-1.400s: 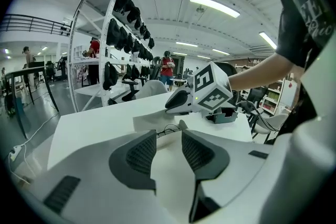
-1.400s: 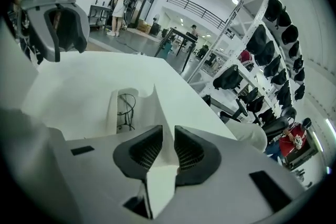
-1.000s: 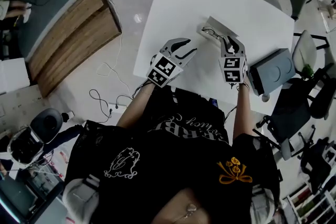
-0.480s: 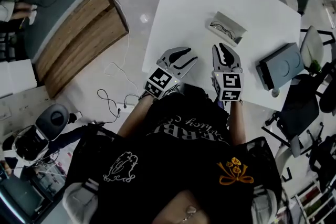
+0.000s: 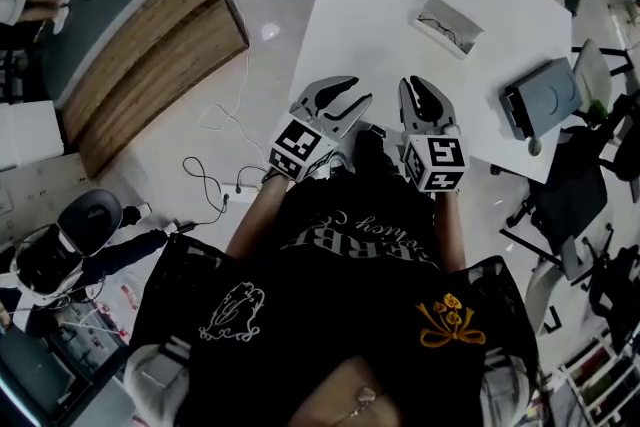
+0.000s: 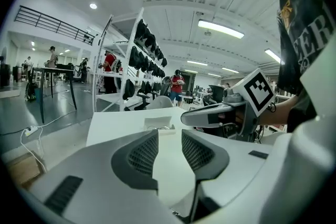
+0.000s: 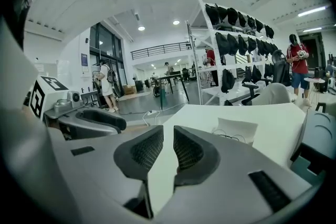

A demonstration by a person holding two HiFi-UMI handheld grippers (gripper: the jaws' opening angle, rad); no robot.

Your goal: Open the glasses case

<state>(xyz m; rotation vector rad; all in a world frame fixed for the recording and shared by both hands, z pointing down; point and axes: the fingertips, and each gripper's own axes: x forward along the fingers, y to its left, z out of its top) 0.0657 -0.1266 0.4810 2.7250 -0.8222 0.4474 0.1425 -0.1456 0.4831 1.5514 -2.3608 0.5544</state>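
Note:
The glasses case (image 5: 447, 23) lies open on the white table (image 5: 370, 5), with a pair of glasses resting in it. It also shows far ahead as the case (image 6: 159, 124) in the left gripper view and the case (image 7: 236, 131) in the right gripper view. My left gripper (image 5: 350, 96) hovers open at the table's near edge, well short of the case, nothing between its jaws (image 6: 169, 139). My right gripper (image 5: 419, 91) hangs beside it, jaws closing with a narrow gap and nothing between them (image 7: 168, 138).
A grey box (image 5: 541, 98) sits at the table's right corner. Office chairs (image 5: 590, 75) stand to the right, a wooden bench (image 5: 150, 45) and loose cables (image 5: 215, 180) on the floor to the left. Shelves of dark bags (image 6: 142, 60) stand beyond the table.
Both grippers have drawn back from the case toward the table's near edge and risen. The right gripper has rolled and its jaws have narrowed. The case stays open on the table.

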